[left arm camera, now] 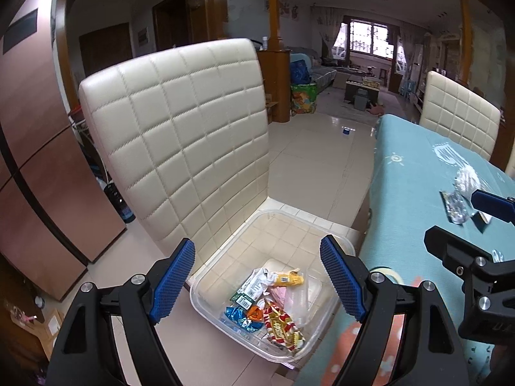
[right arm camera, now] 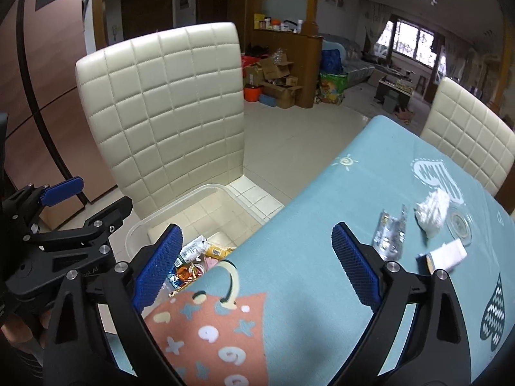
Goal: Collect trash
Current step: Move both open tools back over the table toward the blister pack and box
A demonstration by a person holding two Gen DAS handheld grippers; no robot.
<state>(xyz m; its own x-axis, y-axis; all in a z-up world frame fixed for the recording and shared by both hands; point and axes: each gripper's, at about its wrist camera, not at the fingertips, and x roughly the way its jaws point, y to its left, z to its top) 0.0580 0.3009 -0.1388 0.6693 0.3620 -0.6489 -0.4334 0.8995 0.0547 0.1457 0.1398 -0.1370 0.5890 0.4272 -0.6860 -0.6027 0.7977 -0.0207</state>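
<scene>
Trash in the bin: a heap of wrappers (left arm camera: 267,302) lay in the near corner of the clear plastic bin (left arm camera: 334,244), among them a red-and-white striped packet, a blue foil piece, an orange foil piece, a green-and-white packet and a yellow one; a clear plastic cup (left arm camera: 297,302) lay on its side just beside them.
Bin: it sat on the seat of the cream quilted chair (left arm camera: 180,128), hard against the table edge; in the right wrist view the table hid its near side and only part of the heap (right arm camera: 193,257) showed.
Trash on the table: a crumpled white tissue (right arm camera: 433,212), a clear crinkled plastic wrapper (right arm camera: 391,234) and a small flat white packet (right arm camera: 445,255) lay near one another on the teal tablecloth (right arm camera: 322,209), toward its right side and well apart from the bin.
Left gripper (left arm camera: 257,281): it hung over the bin with its blue pads spread wide and nothing between them; the heap showed in the gap below.
Right gripper (right arm camera: 257,267): it hovered over the near part of the table, fingers spread wide and holding nothing; its right finger (right arm camera: 354,267) lay near the clear wrapper, whether touching it could not be told.
Grippers together: the left one showed at the left edge of the right wrist view, beside the bin.
Surroundings: a second cream chair (right arm camera: 473,148) stood at the far side of the table, and a pale tiled floor (left arm camera: 322,160) ran back toward a window (left arm camera: 370,38).
</scene>
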